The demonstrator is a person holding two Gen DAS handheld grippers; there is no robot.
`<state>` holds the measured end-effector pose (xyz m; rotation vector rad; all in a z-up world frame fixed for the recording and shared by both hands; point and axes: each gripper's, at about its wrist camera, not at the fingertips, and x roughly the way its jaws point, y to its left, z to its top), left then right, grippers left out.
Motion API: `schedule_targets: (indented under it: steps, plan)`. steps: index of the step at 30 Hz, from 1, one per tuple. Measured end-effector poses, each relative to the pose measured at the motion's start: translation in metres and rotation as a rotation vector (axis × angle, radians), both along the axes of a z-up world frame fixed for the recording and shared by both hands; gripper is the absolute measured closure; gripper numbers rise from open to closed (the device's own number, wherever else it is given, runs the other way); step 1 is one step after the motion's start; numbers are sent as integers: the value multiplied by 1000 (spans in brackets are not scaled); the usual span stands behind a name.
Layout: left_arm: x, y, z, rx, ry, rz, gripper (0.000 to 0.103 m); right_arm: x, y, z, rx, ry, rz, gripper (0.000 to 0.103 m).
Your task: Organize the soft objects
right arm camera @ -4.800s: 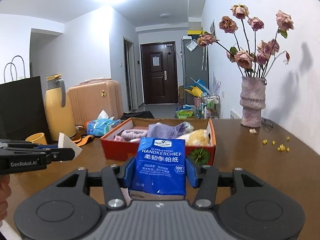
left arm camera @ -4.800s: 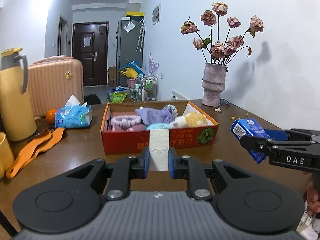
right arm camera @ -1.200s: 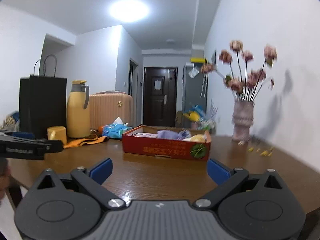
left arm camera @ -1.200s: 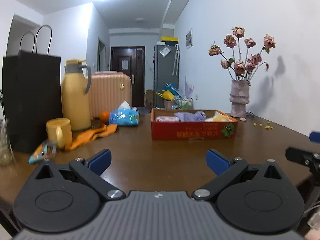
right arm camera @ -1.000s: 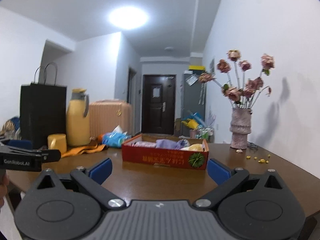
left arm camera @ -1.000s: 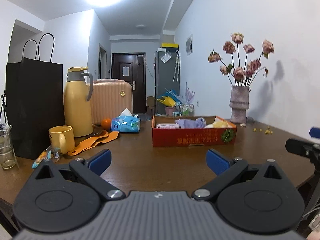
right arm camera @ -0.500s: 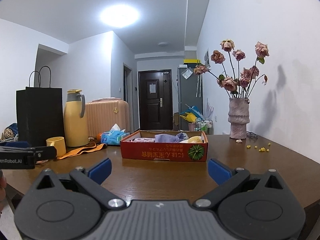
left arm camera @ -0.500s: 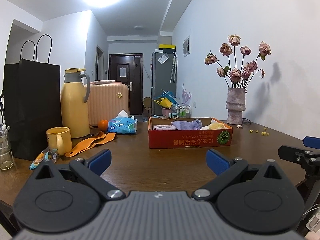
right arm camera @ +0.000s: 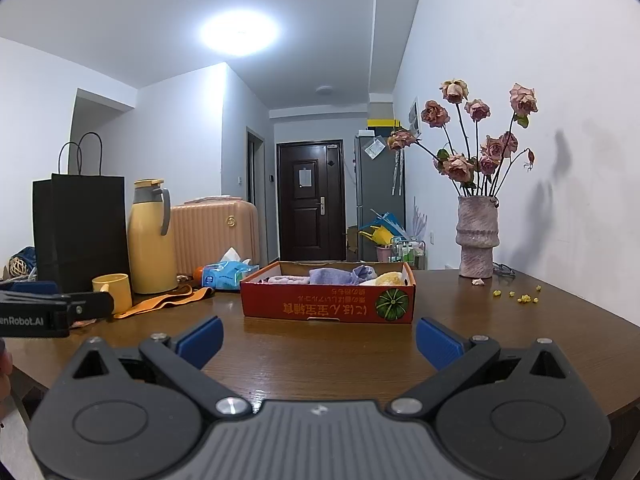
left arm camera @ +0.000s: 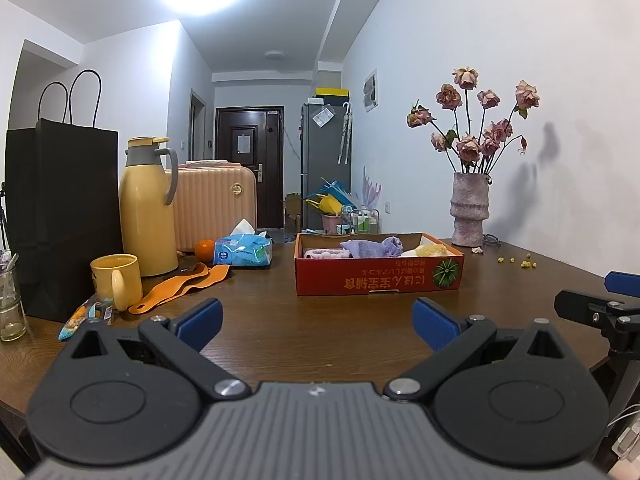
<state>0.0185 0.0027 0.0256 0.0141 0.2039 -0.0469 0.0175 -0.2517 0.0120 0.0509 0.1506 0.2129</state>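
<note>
On the wooden table, red box sits mid-table w/ soft items inside: purple cloth, pink one, yellow plush. Left gripper and right gripper both wide apart, holding nothing, near table edge, well back from box.

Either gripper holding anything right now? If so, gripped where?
Nothing is held. The left gripper and the right gripper are both open with only bare table between their fingers, well short of the red cardboard box of soft items.
</note>
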Motion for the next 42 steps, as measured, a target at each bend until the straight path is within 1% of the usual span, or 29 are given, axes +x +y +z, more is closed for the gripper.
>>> schedule_targets:
  steps: [42]
  plan:
    - [0,-1,2,-1,8,-27,0,1,-3,-3,11,9,-3,0]
